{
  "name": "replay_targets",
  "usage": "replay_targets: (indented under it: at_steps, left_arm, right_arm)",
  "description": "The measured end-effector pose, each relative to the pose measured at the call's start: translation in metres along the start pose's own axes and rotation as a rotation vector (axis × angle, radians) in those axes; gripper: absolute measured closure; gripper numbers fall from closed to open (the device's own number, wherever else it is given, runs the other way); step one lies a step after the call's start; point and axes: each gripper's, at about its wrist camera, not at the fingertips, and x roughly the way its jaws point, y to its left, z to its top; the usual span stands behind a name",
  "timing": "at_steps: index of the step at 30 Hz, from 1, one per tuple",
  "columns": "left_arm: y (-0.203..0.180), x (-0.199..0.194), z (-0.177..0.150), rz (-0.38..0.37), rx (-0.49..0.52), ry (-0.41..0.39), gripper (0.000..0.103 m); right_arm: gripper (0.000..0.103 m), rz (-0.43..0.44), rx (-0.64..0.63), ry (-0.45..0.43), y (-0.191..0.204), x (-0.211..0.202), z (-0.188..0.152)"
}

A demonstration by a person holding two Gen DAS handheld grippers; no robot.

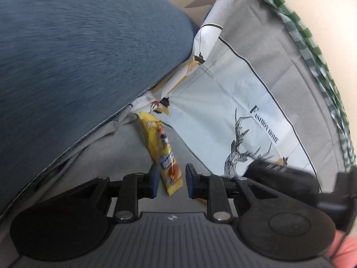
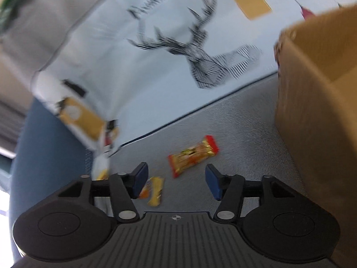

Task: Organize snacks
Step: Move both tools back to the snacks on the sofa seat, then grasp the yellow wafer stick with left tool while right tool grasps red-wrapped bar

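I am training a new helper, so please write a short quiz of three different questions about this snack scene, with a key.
1. True or false: the left gripper grips the yellow snack packet.
2. Which snack lies ahead of the right gripper? A) red and gold snack packet B) green bottle C) blue can
3. What stands to the right of the red and gold packet in the right wrist view?

Key: 1 false, its jaws stand apart around the packet. 2 A. 3 cardboard box.
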Motion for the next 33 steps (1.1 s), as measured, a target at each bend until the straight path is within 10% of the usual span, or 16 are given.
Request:
replay_targets:
  at_steps: [8, 14, 17, 33]
  left_arm:
    - [-0.008, 0.037, 0.008, 0.049, 0.051, 0.020, 0.058]
    - [-0.011, 0.061, 0.008, 0.090, 0.079, 0.075, 0.064]
    - [-0.012, 0.065, 0.006, 0.088, 0.091, 0.094, 0.080]
    - [-0.006, -0.012, 0.002, 0.059, 0.217, 0.182, 0.080]
  right_arm:
    - [0.039, -0.036, -0.073, -0.019, 0.019, 0.036, 0.016]
    - [0.079, -0.127, -0.250, -0.050, 0.033, 0.039, 0.012]
    - [0.081, -0.137, -0.321, -0.059, 0.035, 0.034, 0.006]
    - [0.081, 0.002, -0.454, -0.070, 0.012, -0.101, -0.069]
